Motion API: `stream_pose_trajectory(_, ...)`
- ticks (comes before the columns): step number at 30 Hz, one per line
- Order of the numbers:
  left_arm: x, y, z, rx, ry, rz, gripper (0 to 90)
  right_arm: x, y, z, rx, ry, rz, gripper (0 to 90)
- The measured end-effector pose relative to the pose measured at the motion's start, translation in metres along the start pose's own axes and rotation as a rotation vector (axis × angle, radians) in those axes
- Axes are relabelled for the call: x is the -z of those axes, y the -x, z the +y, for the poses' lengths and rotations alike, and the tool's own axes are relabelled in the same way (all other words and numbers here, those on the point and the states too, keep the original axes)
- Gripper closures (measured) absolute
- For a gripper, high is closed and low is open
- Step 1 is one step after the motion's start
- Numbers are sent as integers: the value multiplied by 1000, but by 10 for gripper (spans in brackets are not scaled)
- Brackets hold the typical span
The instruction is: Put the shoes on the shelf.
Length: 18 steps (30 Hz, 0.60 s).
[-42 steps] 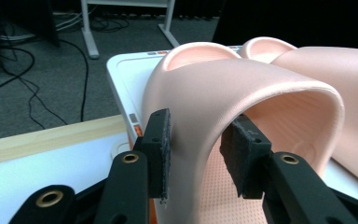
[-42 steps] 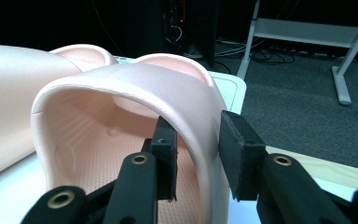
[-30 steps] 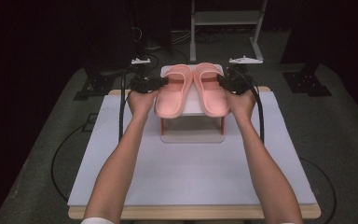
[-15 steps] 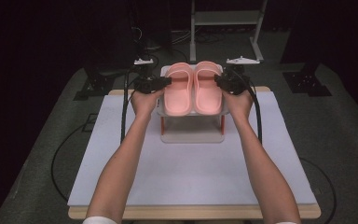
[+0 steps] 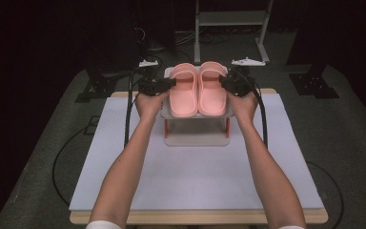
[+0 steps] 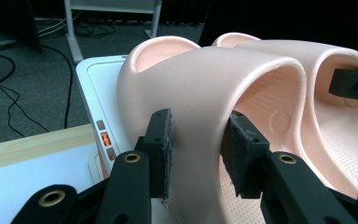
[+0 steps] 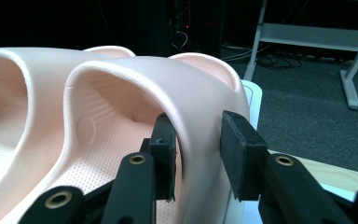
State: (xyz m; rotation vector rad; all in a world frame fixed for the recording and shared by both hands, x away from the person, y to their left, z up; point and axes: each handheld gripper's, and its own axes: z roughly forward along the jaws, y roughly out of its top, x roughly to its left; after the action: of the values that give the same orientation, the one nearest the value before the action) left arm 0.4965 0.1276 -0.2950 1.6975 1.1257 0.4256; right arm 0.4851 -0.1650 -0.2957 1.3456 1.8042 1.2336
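Observation:
Two pink slippers lie side by side on the top shelf of a small white rack (image 5: 196,139) with orange legs. My left gripper (image 5: 171,84) is shut on the outer side of the left slipper's (image 5: 183,93) strap. In the left gripper view the pads (image 6: 162,149) press that strap (image 6: 205,84) from both sides, with the gripper (image 6: 200,154) low in the frame. My right gripper (image 5: 224,82) is shut on the outer side of the right slipper's (image 5: 212,90) strap. In the right gripper view (image 7: 198,149) one pad sits inside the strap (image 7: 168,79) and one outside.
The rack stands at the far middle of a white mat (image 5: 195,183) on a wooden table. Grey carpet with black cables (image 5: 64,157) surrounds the table. A metal frame (image 5: 228,19) stands behind it. My right gripper's jaw tip (image 6: 354,84) shows at the right of the left gripper view.
The slippers were splayed and tilted toward the person a second ago. They now lie straight and parallel on the rack top. Both hands have barely shifted.

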Motion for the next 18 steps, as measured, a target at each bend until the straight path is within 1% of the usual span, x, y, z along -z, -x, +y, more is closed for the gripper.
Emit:
stream_pose_trajectory(2, 0, 1, 0, -7, 2, 4, 639, 0, 0, 0, 4, 2, -2, 663)
stream_pose_trajectory(7, -2, -1, 0, -7, 9, 0, 637, -2, 1, 0, 1, 8, -6, 662)
stream_pose_trajectory(8, -3, -1, 0, -2, 13, 1, 638, -2, 1, 0, 2, 9, -6, 662)
stream_pose_trajectory(16, -4, -3, -1, -5, 20, -4, 639, -3, 2, -1, -1, 14, -5, 656)
stream_pose_trajectory(18, -5, -3, 0, 0, 25, -6, 637, -3, 3, 0, -5, 15, 0, 654)
